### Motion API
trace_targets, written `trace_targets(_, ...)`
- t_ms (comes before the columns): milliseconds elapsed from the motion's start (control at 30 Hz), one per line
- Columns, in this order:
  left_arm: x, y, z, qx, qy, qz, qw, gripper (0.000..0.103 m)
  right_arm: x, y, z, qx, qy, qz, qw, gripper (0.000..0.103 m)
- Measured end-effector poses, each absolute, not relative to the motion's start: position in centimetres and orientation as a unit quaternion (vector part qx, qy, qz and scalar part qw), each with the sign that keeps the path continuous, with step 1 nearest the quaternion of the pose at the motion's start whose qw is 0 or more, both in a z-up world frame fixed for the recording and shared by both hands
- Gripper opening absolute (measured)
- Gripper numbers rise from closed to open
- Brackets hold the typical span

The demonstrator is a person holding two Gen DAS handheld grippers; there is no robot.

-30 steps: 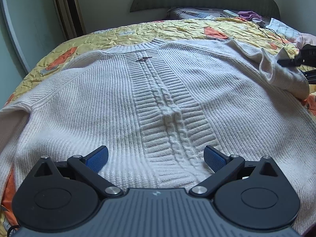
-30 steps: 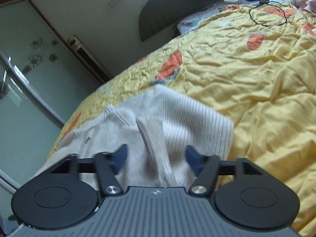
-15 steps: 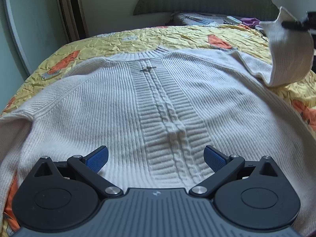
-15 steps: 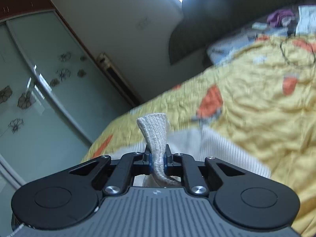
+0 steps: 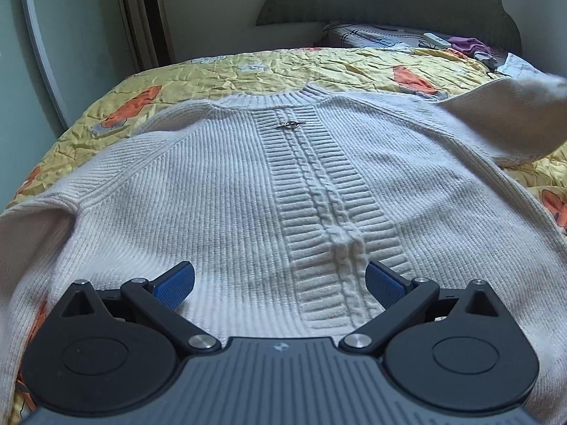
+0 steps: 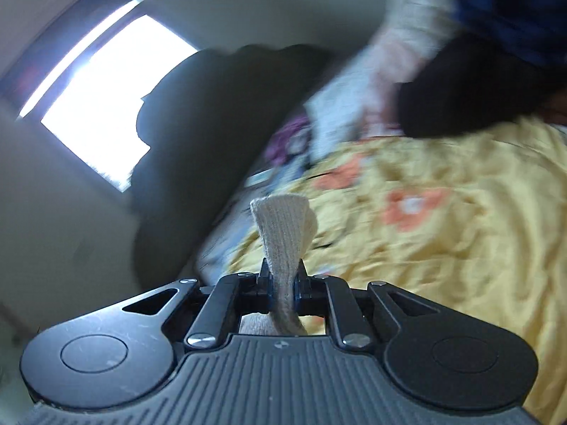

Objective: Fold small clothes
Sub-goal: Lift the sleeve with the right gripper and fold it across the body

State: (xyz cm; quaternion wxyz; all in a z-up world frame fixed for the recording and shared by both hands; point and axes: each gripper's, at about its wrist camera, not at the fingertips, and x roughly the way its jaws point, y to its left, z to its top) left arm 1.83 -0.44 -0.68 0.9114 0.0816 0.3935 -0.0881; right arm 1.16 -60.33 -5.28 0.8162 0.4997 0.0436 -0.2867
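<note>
A cream cable-knit sweater [image 5: 219,191] lies spread flat on the bed, neck toward the headboard, with a small metal pin [image 5: 291,125] below the collar. My left gripper [image 5: 280,281] is open and empty, low over the sweater's lower middle. The sweater's right sleeve [image 5: 510,117] is lifted off the bed at the right edge, blurred. My right gripper [image 6: 283,283] is shut on that sleeve's ribbed cuff [image 6: 283,226], which sticks up between the pads. The right wrist view is blurred and tilted.
The bed has a yellow quilt with orange patches [image 5: 312,67] and a dark headboard [image 5: 389,3]. Pillows, a remote and purple cloth [image 5: 467,44] lie at the head. A tall heater [image 5: 149,17] and glass wardrobe door stand at left. A bright window [image 6: 106,95] shows in the right wrist view.
My right gripper closed on the sleeve cuff, lifted it off the bed and swung it up and around. The left gripper stayed open over the sweater, shifting slightly.
</note>
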Motion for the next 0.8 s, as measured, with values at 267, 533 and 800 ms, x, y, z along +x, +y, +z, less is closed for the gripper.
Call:
trace_targets(267, 1.9, -1.0, -0.9, 0.087, 0.396, -0.092, 0.91, 0.103, 1.0, -62.0, -14.9, 0.569, 0.096, -0.306, 0.757, 0.021)
trace_targets(533, 3.1, -1.8, -1.0, 0.066, 0.404, -0.101, 0.907, 0.103, 3.1, -60.9, -14.4, 0.52, 0.124, -0.283, 0.796, 0.014)
trace_targets(800, 3.2, -2.0, -1.3, 0.073, 0.394, -0.089, 0.912, 0.103, 4.9, -56.1, -9.0, 0.456, 0.127, -0.181, 0.862, 0.015)
